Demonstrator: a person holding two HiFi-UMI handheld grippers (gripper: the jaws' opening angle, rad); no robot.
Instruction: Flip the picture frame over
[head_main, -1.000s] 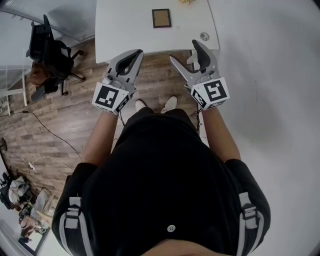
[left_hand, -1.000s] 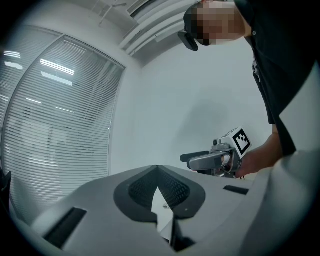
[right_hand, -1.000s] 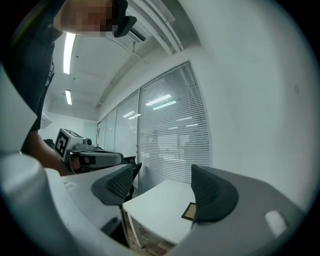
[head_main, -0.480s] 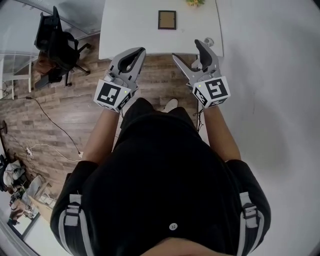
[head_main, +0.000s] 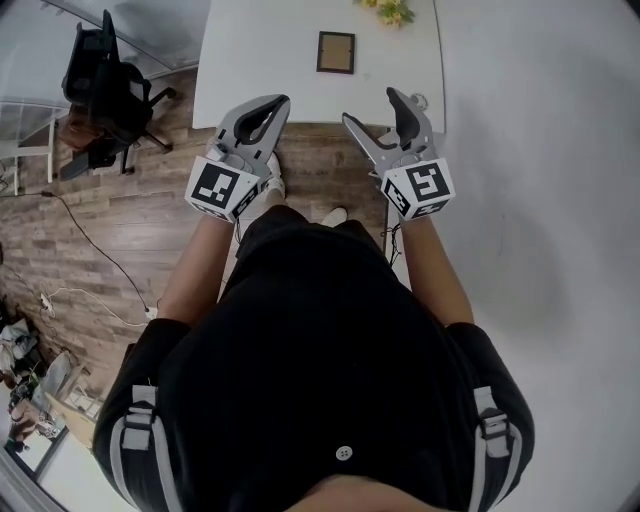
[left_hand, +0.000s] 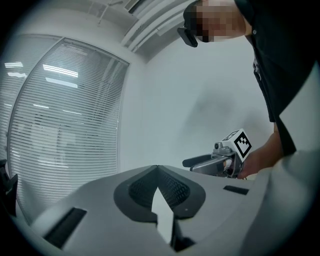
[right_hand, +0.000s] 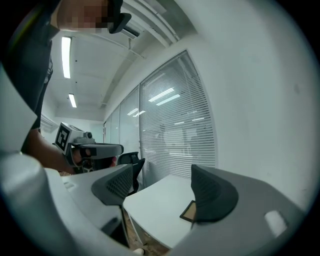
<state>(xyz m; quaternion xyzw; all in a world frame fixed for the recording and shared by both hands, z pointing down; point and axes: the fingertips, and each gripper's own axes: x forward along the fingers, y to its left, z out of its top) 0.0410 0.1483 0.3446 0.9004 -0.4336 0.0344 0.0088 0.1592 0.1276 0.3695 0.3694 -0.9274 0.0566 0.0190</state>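
At the far left, a black office chair (head_main: 100, 80) on the wooden floor (head_main: 130, 220), with a thin cable (head_main: 100, 265) lying nearer on the boards. Right of the chair, a white table (head_main: 250, 60) at the far side of the scene.

Left of centre, the left gripper (head_main: 281, 101), held over the floor just before the near edge of the table and apart from it. Jaws pressed together tip on tip, empty. Nearer, between the two grippers, the toes of two light shoes (head_main: 333, 215) on the floor.

On the table, about in its middle, the picture frame (head_main: 335, 52), lying flat, with a dark border and a tan centre, well apart from both grippers. Farther and a little to the right, some yellow flowers (head_main: 390, 12), cut by the far edge of the head view.

Right of centre, the right gripper (head_main: 368, 106), level with the left one, jaws spread wide and empty, pointing toward the table. In the right gripper view, the frame partly hidden behind the right jaw.

Just beyond that jaw, a small round thing (head_main: 418, 101) at the near right corner of the table, too small to tell. At the far right, a plain white wall (head_main: 540, 150).
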